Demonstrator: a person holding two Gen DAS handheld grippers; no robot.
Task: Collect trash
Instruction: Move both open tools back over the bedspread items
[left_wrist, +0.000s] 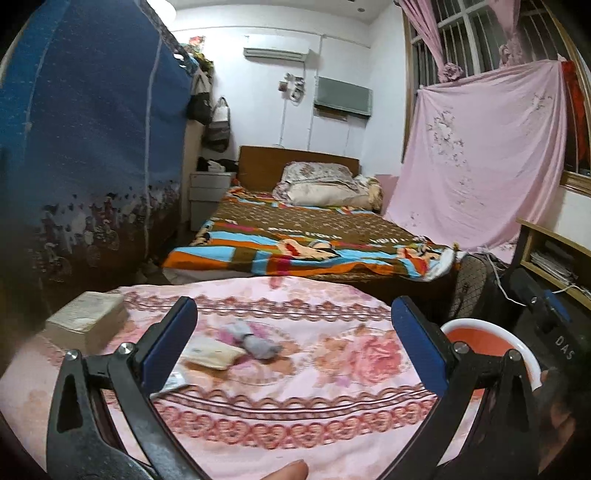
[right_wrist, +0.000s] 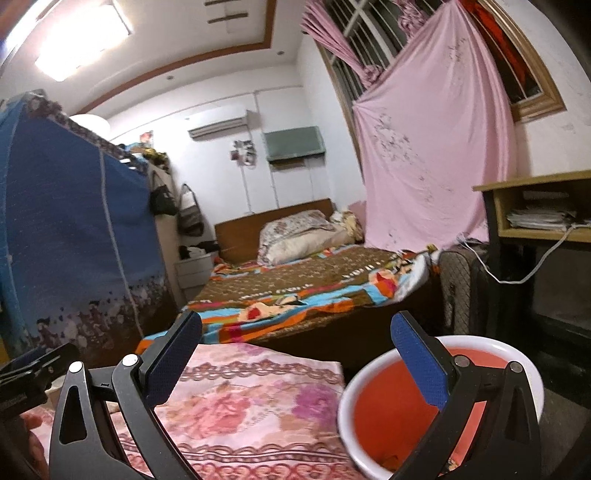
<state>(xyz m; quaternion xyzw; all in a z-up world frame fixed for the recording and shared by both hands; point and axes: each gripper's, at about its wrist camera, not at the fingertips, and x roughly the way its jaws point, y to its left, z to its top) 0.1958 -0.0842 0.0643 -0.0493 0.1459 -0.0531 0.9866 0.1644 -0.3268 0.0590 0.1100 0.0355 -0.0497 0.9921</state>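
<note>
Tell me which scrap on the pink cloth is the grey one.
The crumpled grey wad, farthest right of the scraps; the flat cream packet lies beside it.

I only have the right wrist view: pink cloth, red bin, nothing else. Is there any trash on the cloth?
Observer: Yes. The left wrist view shows a grey wad lying on the cloth, ahead of the left gripper.
Operator: Anything else beside it?
Observer: A cream packet touches the wad on its left, and a silvery wrapper lies nearer the camera.
Operator: Is the left gripper holding anything?
Observer: No, it is open and empty. A book sits at the cloth's far left edge, apart from the trash.
</note>
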